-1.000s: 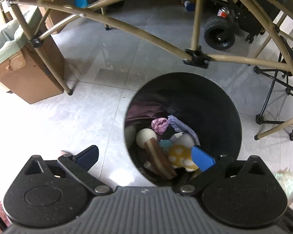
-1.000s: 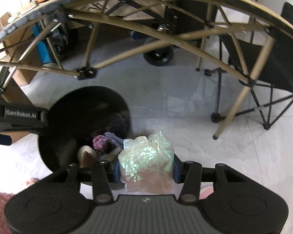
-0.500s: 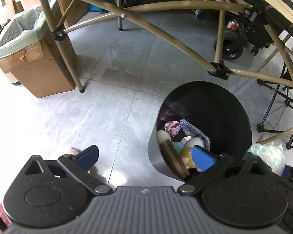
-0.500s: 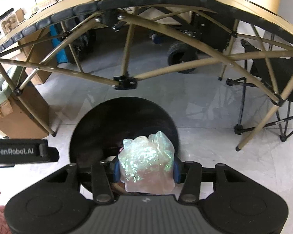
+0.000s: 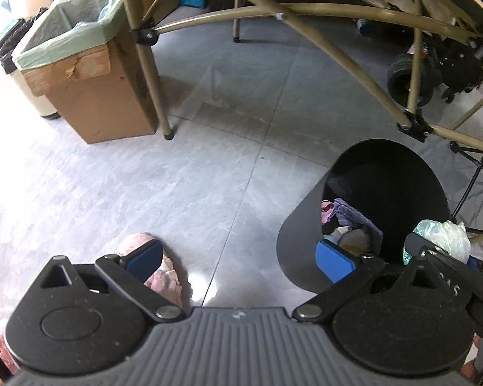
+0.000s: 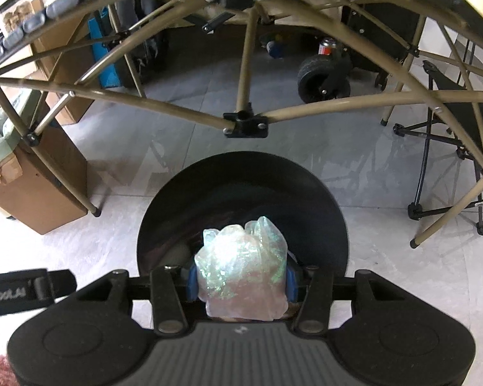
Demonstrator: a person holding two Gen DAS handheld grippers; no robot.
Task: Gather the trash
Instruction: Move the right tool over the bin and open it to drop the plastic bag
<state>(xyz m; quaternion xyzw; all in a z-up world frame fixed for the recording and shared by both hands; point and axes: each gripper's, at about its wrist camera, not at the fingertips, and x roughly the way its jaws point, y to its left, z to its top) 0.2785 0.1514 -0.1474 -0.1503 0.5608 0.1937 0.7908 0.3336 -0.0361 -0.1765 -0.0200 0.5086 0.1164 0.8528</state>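
A round black trash bin [image 6: 241, 193] stands on the grey floor, with several discarded items [image 5: 347, 222] inside it. My right gripper [image 6: 240, 281] is shut on a crumpled iridescent plastic wrapper [image 6: 241, 273] and holds it over the near part of the bin's mouth. The same wrapper [image 5: 444, 234] shows at the right edge of the left wrist view, above the bin [image 5: 386, 193]. My left gripper [image 5: 238, 259] is open and holds nothing, off to the left of the bin, over bare floor.
A cardboard box lined with a green bag [image 5: 80, 74] stands at the left. Tan folding table legs [image 6: 244, 122] cross behind the bin. A folding chair [image 6: 460, 128] is on the right, a wheeled cart [image 6: 325, 80] behind. A pink fuzzy slipper [image 5: 164, 276] lies under my left gripper.
My right gripper has carried the wrapper leftward until it hangs over the bin. My left gripper has moved left, away from the bin, so the bin has slid toward the right of its view.
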